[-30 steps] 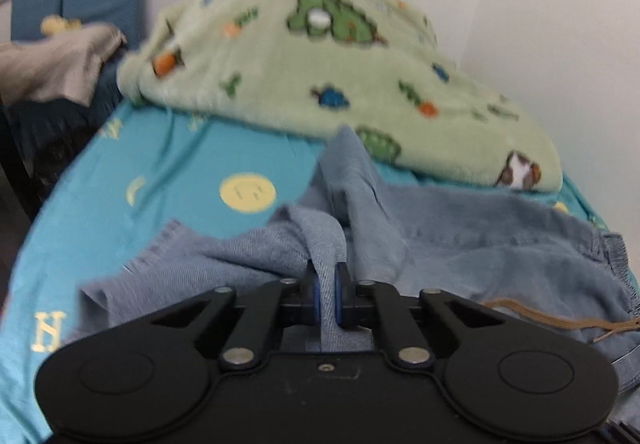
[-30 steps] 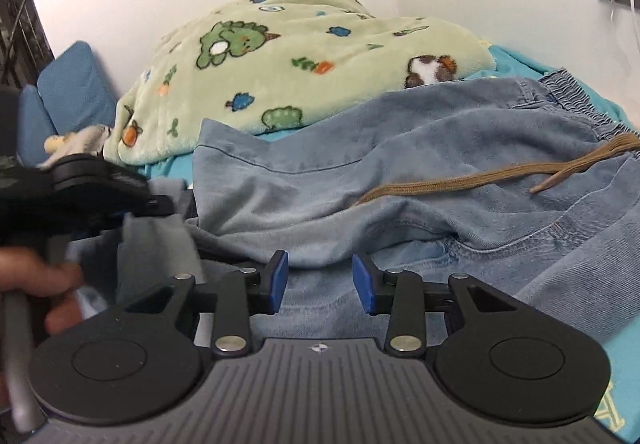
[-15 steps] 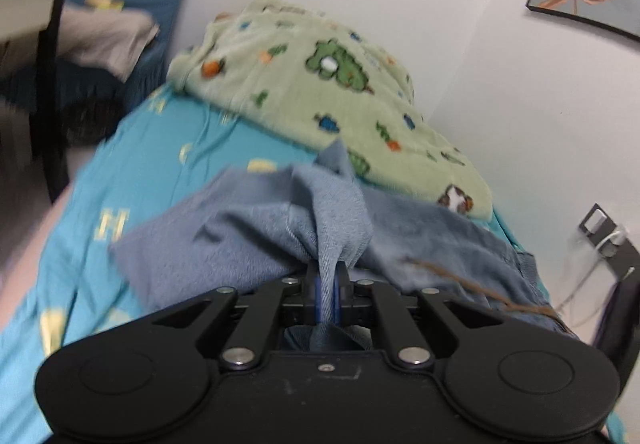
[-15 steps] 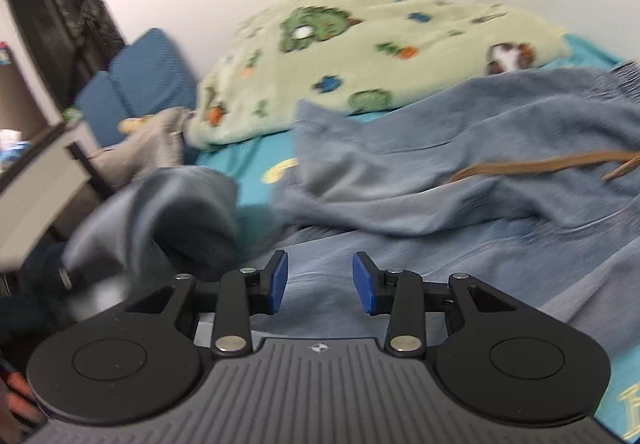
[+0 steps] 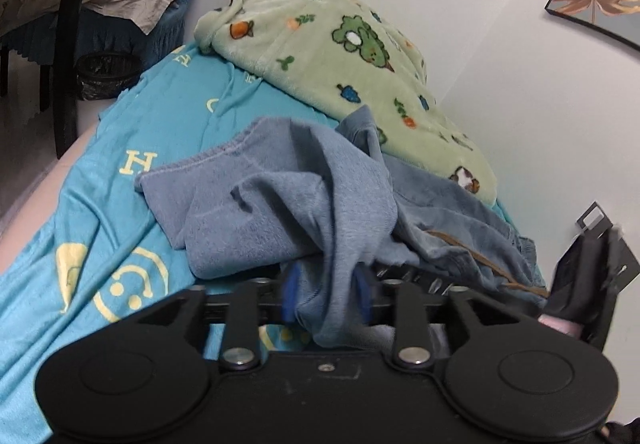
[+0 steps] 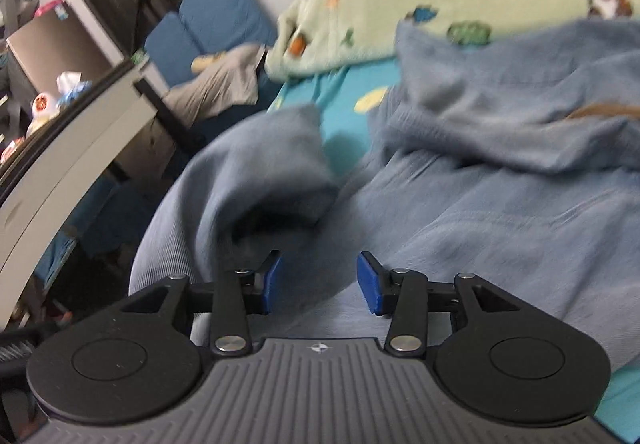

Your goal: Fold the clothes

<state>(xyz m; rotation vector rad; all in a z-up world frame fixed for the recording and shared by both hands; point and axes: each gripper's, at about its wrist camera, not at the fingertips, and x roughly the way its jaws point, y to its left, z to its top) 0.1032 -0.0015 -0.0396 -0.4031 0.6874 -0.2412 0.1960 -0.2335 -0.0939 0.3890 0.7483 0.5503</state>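
Blue-grey trousers [image 5: 304, 204]: lying crumpled on the turquoise bed sheet [image 5: 100, 228], one fold draped between the left gripper's pads.

The left gripper [image 5: 326, 294] has its jaws opening; the fold of cloth hangs loosely in the gap and the blue pads stand clear of it on both sides. The right gripper [image 6: 318, 280] hovers just above the trousers [image 6: 480, 204], its jaws opening with nothing between them. A brown drawstring [image 5: 476, 256] lies across the waistband end. Beyond the trousers, a pale green fleece blanket [image 5: 340, 56] with animal prints rests against the white wall [image 5: 520, 104], touching the far trouser leg.
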